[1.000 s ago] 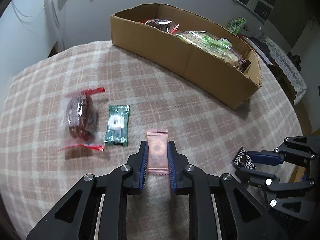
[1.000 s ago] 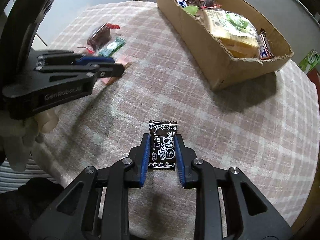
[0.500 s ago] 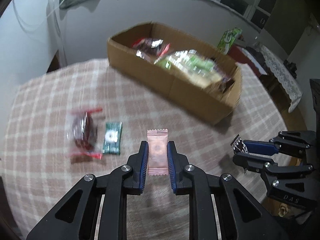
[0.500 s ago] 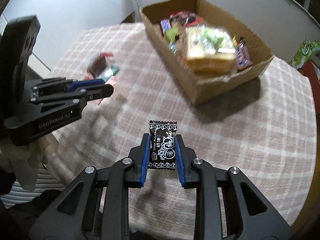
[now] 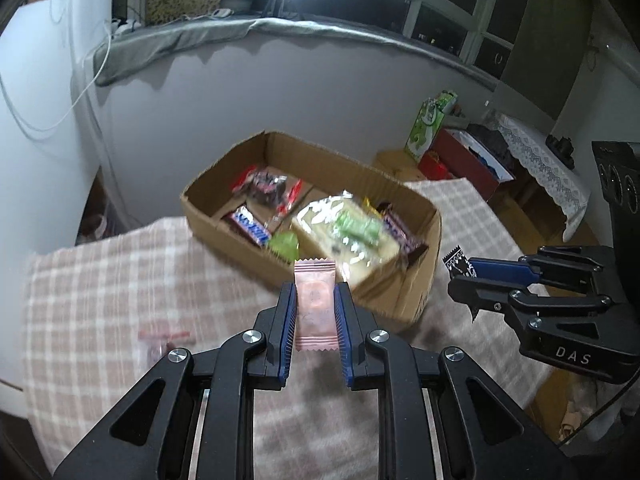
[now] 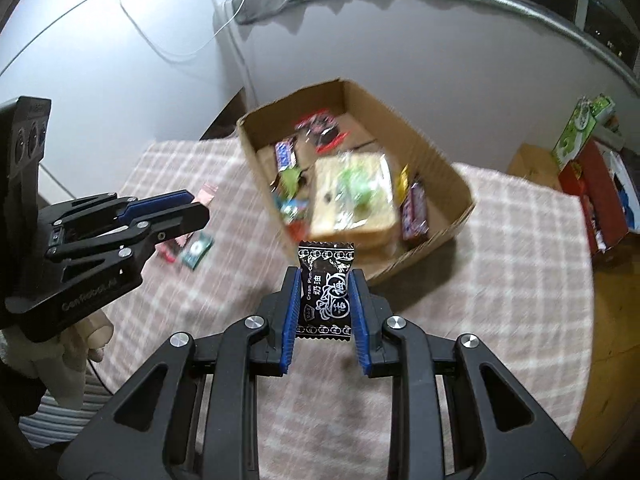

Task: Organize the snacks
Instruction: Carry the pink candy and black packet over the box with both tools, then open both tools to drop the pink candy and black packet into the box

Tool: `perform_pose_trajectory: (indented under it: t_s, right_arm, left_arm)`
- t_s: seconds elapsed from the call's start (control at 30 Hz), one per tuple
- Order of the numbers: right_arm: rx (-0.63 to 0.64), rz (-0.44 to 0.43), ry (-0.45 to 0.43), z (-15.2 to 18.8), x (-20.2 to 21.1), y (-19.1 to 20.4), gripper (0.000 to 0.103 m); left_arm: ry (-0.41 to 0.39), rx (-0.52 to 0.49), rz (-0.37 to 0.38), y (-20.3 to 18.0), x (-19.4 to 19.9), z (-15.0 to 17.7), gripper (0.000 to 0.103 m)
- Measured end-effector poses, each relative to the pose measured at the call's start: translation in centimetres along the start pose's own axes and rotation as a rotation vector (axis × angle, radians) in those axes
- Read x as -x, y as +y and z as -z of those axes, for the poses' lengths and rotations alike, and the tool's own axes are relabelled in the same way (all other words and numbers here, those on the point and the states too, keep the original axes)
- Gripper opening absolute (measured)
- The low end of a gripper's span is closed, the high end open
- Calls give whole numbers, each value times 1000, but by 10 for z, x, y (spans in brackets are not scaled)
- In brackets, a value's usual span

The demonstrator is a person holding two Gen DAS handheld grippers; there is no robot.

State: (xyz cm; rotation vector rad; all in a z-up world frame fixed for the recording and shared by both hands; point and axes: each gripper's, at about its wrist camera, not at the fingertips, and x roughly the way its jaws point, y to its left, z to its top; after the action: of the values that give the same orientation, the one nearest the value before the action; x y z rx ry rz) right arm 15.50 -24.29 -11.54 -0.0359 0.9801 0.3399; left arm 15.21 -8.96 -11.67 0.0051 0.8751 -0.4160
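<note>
A: Candy in both tools. The left gripper (image 5: 315, 308) is clamped on a pink candy packet (image 5: 315, 305), held upright between the blue pads and clear of the checked tablecloth (image 5: 120, 280).

B: And the right gripper (image 6: 325, 300)?

A: Its pads press on a black candy packet (image 6: 325, 293) with white print, also lifted off the cloth.

B: Where is the box?

A: The cardboard box (image 6: 448, 176) sits on the table just beyond both packets. Inside lie a large clear bag of bread (image 6: 352, 200), a blue-wrapped bar (image 6: 285, 154) and a red-and-dark wrapper (image 6: 320, 128); they are blurred.

B: Anything left on the cloth?

A: A green sweet (image 6: 197, 249) and a red-trimmed packet (image 6: 170, 249) lie beside it, under the left tool as the right camera sees it.
</note>
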Motion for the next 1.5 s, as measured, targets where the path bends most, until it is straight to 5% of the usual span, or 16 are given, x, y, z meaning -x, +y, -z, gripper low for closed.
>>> perform_pose_trajectory:
  t_s: [0.9, 1.03, 1.5]
  right_arm:
    - [-4, 63, 25, -56, -55, -42, 27]
    - [9, 79, 6, -56, -52, -40, 64]
    - [10, 74, -13, -55, -42, -32, 65]
  left_arm:
    - [68, 75, 24, 15, -72, -55, 22]
    - [64, 83, 11, 17, -71, -55, 37]
    - [30, 88, -25, 24, -51, -52, 37]
